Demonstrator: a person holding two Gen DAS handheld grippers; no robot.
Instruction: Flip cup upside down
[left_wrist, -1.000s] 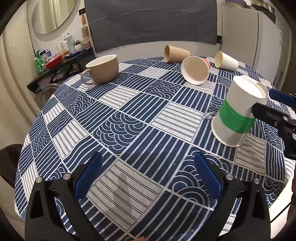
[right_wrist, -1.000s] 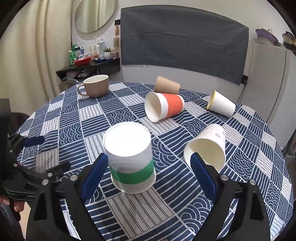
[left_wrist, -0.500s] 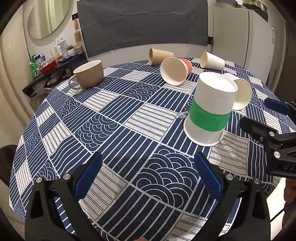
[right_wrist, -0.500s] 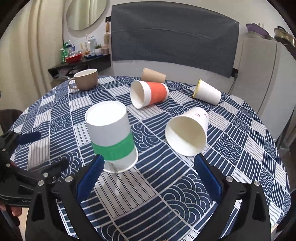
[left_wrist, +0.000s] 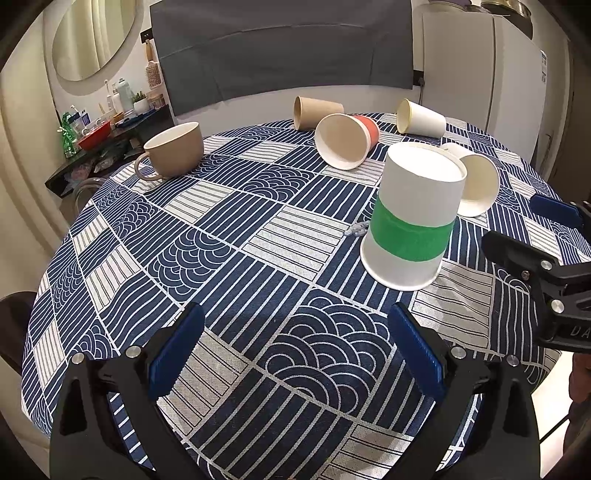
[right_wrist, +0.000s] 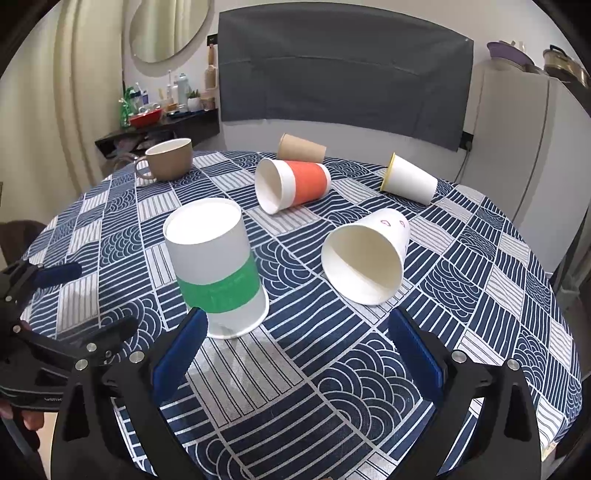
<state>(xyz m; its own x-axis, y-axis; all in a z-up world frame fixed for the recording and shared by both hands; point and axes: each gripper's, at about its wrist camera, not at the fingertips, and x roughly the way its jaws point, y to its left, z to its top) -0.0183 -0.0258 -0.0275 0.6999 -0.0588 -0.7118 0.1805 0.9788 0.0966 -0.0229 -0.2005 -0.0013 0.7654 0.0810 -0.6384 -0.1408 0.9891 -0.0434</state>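
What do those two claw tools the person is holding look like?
Both look alike. The left gripper has a black plastic frame that forks into two angular arms studded with silver screws, and each ends in a ribbed blue pad. The right gripper has the same black frame and blue pads. Small white lettering marks the bodies, too small to read. No cables or sleeves show.

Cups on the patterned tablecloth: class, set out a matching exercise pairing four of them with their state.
Things:
1. green-banded cup
2. orange-banded cup
3. beige mug
4. kraft brown cup

States:
A. upright, open end up
B. on its side, behind another cup
C. upside down, base on top
D. on its side, mouth toward the camera

Pairs: 1-C, 2-D, 3-A, 4-B
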